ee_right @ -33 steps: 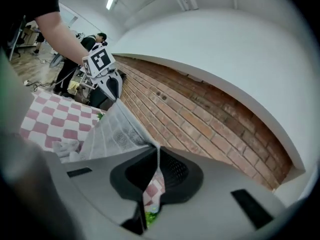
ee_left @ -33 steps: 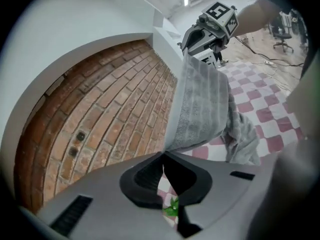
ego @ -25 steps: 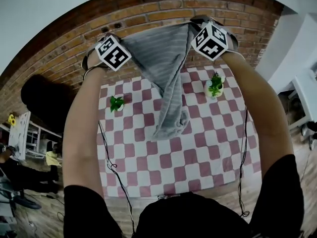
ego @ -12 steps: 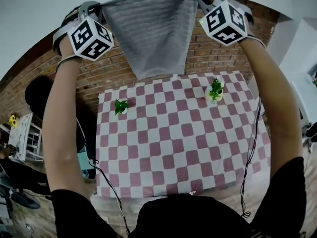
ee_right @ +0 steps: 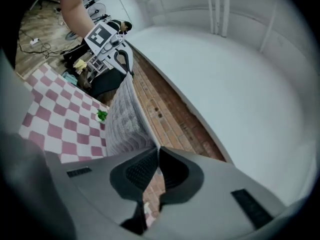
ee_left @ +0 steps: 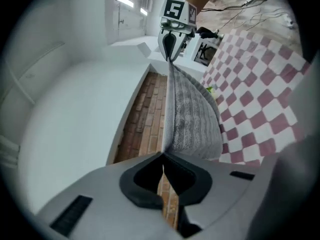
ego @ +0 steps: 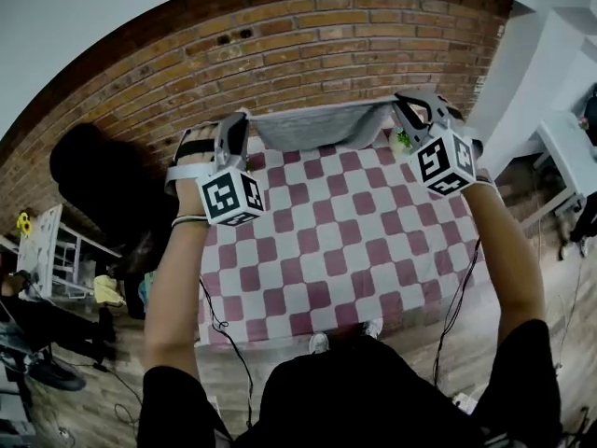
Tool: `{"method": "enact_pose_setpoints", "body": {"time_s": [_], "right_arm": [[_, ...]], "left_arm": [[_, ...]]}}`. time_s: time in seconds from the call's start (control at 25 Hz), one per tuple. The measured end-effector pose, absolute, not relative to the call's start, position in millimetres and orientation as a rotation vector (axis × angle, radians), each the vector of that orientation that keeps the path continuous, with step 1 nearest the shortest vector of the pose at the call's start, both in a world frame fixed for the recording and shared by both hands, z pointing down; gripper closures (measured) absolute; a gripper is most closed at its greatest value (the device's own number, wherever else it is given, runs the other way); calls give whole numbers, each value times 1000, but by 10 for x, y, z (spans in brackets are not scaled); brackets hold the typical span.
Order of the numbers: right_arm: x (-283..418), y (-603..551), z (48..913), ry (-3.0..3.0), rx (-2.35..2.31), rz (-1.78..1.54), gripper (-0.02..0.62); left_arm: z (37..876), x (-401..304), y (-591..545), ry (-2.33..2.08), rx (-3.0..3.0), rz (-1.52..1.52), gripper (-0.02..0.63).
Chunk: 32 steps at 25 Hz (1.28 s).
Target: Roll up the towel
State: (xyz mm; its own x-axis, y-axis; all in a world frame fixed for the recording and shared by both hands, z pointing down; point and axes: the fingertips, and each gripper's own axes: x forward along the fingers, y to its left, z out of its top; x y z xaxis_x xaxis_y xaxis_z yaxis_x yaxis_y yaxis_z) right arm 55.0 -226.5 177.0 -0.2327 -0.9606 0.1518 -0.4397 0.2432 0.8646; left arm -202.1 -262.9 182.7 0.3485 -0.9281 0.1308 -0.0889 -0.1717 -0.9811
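**Grey towel held stretched between both grippers**

On my left, the left gripper has its jaws closed on one top corner of the towel. Its own view shows the dark pads pinched together on the cloth's edge. From there the striped grey cloth runs across with its upper hem pulled straight and the rest sagging below. It hangs over the far side of the red-and-white checked table, in front of the brick wall. I cannot tell whether its lower edge touches the tabletop. A small green plant peeks out by the towel's right end. On my right, the right gripper is clamped on the other top corner, pads tight on the fabric.
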Motion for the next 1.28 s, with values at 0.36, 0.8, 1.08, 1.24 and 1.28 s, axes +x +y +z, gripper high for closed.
{"method": "enact_pose_setpoints", "body": {"time_s": [0.36,0.8,1.08,1.24,1.28], "right_arm": [[331,-708,3515,-1943,1332,-568,581],[379,930,4801,-2025,1178,-378,581],[396,1731,5188,-2060,1091,-323,581],[381,2162,5288,-2087,1057,-289,581],[381,2261,5316,-2095,1044,-282,581]], "left_arm": [[3806,-2233,-1040,829,-1892,-1190,600],[4944,-2254,657,861,-2004,-1432,598],[5345,-2250,1557,877,-2042,-1531,598],[5447,-2267,2012,907,-2075,-1560,598],[5467,-2269,2118,910,-2082,-1567,598]]}}
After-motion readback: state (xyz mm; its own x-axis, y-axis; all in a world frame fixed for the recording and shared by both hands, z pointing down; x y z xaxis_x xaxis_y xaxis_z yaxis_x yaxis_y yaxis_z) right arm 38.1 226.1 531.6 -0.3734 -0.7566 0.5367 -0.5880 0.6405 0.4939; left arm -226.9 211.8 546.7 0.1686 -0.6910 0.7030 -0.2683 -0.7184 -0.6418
